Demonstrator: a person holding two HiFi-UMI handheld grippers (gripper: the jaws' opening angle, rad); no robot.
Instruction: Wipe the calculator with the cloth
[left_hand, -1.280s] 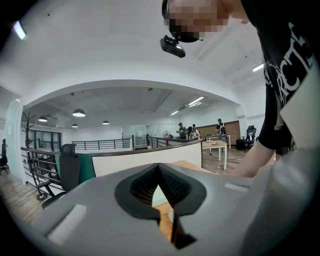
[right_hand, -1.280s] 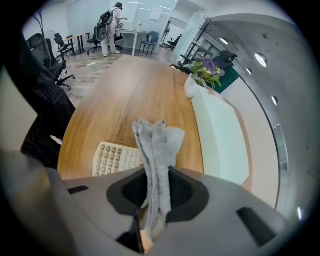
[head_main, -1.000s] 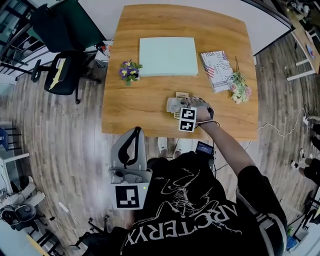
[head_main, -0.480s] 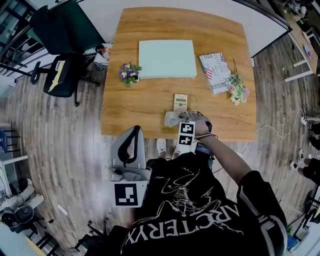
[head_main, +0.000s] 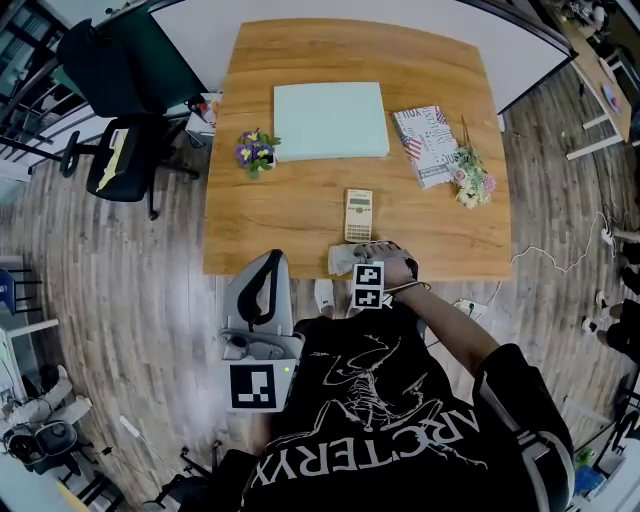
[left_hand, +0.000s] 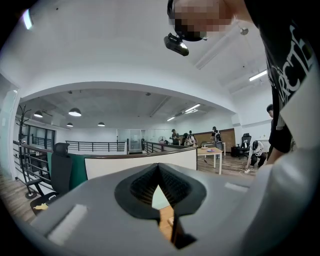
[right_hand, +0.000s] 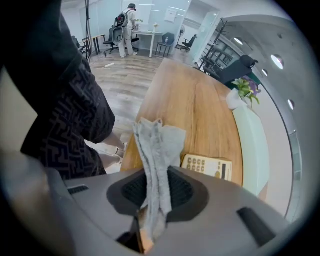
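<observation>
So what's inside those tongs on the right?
A grey cloth, pinched between the jaws of the right tongs and sticking out past their tips. The calculator lies uncovered on the table beyond. How much cloth is bunched deeper inside is hidden.
</observation>
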